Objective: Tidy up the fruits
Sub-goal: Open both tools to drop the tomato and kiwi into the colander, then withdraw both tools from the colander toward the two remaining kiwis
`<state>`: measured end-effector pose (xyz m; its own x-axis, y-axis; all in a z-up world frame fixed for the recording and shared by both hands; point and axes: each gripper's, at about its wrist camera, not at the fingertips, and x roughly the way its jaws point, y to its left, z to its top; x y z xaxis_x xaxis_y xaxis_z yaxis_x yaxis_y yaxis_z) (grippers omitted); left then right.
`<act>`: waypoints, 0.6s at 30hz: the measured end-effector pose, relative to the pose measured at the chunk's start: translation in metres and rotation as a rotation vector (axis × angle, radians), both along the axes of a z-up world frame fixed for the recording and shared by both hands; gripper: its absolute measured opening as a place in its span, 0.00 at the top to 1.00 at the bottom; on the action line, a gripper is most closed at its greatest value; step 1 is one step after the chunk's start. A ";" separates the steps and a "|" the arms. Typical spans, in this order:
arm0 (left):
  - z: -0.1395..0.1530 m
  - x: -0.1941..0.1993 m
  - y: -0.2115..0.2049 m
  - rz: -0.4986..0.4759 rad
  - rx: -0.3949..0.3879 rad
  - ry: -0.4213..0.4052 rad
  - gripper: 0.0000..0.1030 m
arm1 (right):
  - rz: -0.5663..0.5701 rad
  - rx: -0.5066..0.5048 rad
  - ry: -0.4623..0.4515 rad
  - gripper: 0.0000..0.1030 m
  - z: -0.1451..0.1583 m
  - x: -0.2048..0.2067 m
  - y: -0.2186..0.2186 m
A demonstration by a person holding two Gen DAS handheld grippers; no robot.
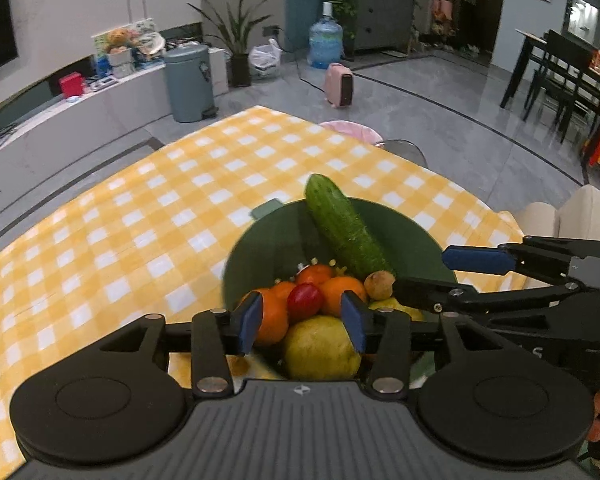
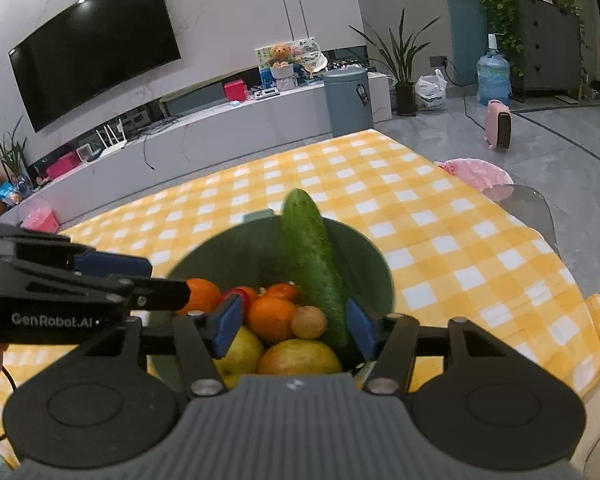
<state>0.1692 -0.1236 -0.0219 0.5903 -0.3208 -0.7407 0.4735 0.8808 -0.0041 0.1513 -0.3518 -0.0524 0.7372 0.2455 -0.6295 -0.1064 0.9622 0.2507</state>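
Nearest the lens, at six o'clock, the left tool [image 1: 303, 322] hangs with its blue pads parted and nothing between them, above a heap of fruit [image 1: 318, 312] in a green bowl [image 1: 404, 236]. At three o'clock the right tool [image 1: 440, 276] reaches over the bowl's rim, likewise parted and empty. Both appear to be hovering over produce already gathered. Beyond them a cucumber [image 1: 342, 228] leans toward twelve o'clock against the far rim, too long to lie flat. Farther out, the yellow-checked worktop [image 1: 140, 208] lies bare, so the sorting looks all but done.
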 end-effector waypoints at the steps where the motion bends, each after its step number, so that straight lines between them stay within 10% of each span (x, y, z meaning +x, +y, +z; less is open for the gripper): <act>1: 0.003 -0.005 0.004 0.008 0.004 -0.009 0.48 | 0.003 0.005 0.001 0.45 0.003 -0.005 0.004; 18: -0.013 -0.068 0.093 0.198 0.006 -0.061 0.48 | 0.075 -0.029 0.011 0.45 -0.006 -0.074 0.106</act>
<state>0.1008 -0.0306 -0.0347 0.6855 -0.1898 -0.7030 0.2902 0.9566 0.0247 0.0777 -0.2463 -0.0580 0.7106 0.2813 -0.6449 -0.1754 0.9585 0.2247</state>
